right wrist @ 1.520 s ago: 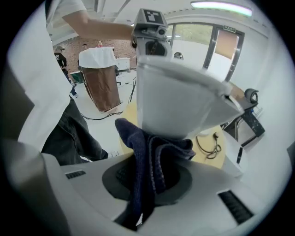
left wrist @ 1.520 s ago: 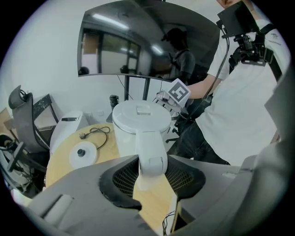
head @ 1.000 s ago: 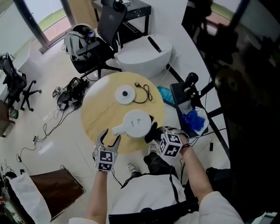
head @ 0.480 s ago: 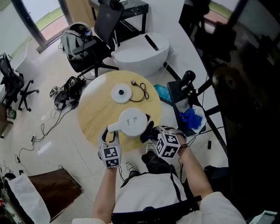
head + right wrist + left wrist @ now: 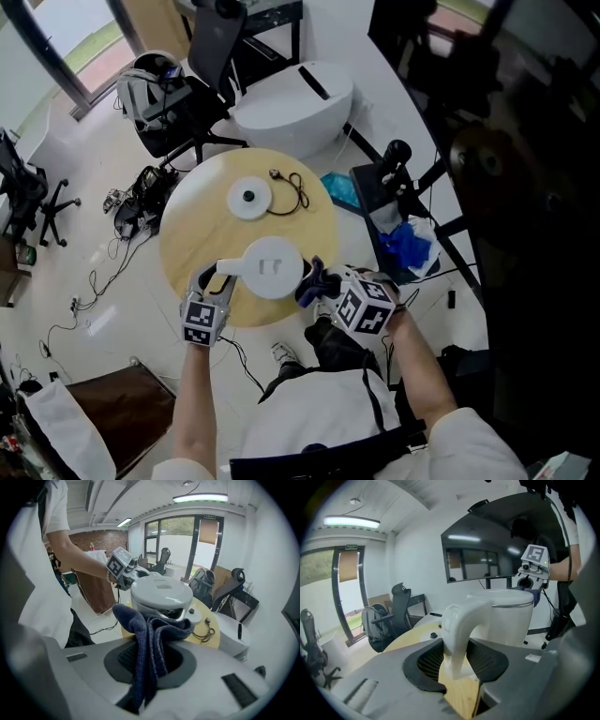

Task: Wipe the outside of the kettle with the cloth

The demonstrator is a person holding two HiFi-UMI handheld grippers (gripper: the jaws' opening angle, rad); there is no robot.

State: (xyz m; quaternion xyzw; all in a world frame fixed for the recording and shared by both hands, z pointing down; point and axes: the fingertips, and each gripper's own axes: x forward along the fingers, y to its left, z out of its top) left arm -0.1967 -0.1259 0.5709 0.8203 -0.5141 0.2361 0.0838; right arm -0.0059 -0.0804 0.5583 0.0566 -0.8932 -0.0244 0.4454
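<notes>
A white kettle stands near the front edge of the round wooden table, its handle pointing left. My left gripper is shut on that handle. In the left gripper view the curved handle sits between the pads, with the kettle body behind it. My right gripper is shut on a dark blue cloth beside the kettle's right side. In the right gripper view the cloth hangs bunched from the jaws, just in front of the kettle.
The kettle's round base and its cord lie farther back on the table. Beyond the table are a white rounded unit, an office chair and a backpack. A blue bag sits at the right, cables on the floor at the left.
My left gripper has moved in from the table's front edge and closed on the kettle's handle. My right gripper has risen a little with the cloth beside the kettle.
</notes>
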